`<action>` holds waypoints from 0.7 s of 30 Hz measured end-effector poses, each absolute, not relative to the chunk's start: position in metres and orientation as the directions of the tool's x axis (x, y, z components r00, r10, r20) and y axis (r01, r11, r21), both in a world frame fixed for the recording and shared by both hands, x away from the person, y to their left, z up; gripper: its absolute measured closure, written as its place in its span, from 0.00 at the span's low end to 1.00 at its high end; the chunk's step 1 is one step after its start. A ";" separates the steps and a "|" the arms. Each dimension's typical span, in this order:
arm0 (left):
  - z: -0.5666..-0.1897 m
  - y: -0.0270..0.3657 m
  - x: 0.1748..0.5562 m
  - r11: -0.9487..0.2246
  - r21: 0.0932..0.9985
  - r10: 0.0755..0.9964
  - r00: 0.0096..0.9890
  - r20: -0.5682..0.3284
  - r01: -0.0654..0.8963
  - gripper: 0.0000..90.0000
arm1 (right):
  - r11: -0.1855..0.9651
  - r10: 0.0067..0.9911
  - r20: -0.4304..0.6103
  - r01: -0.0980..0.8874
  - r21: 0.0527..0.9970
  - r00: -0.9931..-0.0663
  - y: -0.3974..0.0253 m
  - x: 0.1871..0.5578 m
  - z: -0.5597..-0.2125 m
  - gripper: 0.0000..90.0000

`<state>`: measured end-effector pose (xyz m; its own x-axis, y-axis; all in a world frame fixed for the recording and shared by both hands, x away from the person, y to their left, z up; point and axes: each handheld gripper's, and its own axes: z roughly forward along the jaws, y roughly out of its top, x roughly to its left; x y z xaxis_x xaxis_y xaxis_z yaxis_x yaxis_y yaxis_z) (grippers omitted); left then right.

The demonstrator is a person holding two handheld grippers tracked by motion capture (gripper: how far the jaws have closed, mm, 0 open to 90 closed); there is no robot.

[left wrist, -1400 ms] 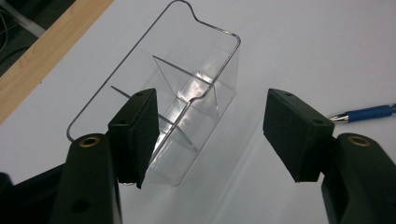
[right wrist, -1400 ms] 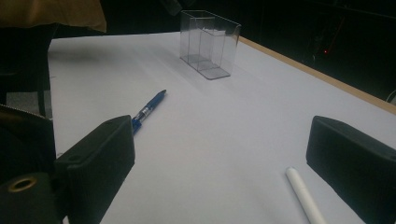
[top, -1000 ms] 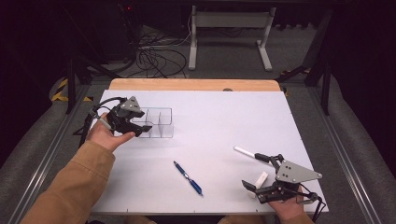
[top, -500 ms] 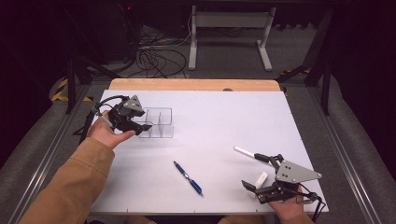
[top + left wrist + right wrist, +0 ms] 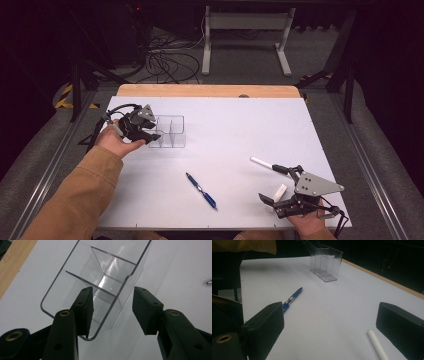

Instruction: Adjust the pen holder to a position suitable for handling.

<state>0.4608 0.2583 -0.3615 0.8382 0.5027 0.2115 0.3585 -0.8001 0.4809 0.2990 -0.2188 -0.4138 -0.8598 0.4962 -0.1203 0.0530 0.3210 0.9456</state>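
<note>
Your two grippers wait wide apart.
Your left gripper (image 5: 112, 312) sits open around the clear plastic box's (image 5: 169, 132) wall, maybe to steady it. The blue pen (image 5: 202, 190) and white marker (image 5: 262, 163) lie loose by your open right gripper (image 5: 278, 200).

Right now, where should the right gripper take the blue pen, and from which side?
Grip the blue pen mid-barrel, coming straight down with the jaws set across its length. It lies flat and diagonal on the table, slim, with bare surface on both sides, so a top approach looks easiest. The right gripper is open, low beside it.
</note>
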 end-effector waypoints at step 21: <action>-0.374 0.251 0.466 -0.848 0.380 0.472 0.854 0.220 0.371 0.72 | 0.326 0.488 -0.111 0.063 0.943 -0.866 -0.218 0.301 -0.416 0.09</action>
<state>0.4662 0.2505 -0.3743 0.8536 0.4721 0.2203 0.3708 -0.8476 0.3796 0.3005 -0.2175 -0.4163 -0.8657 0.4882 -0.1105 0.0632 0.3256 0.9434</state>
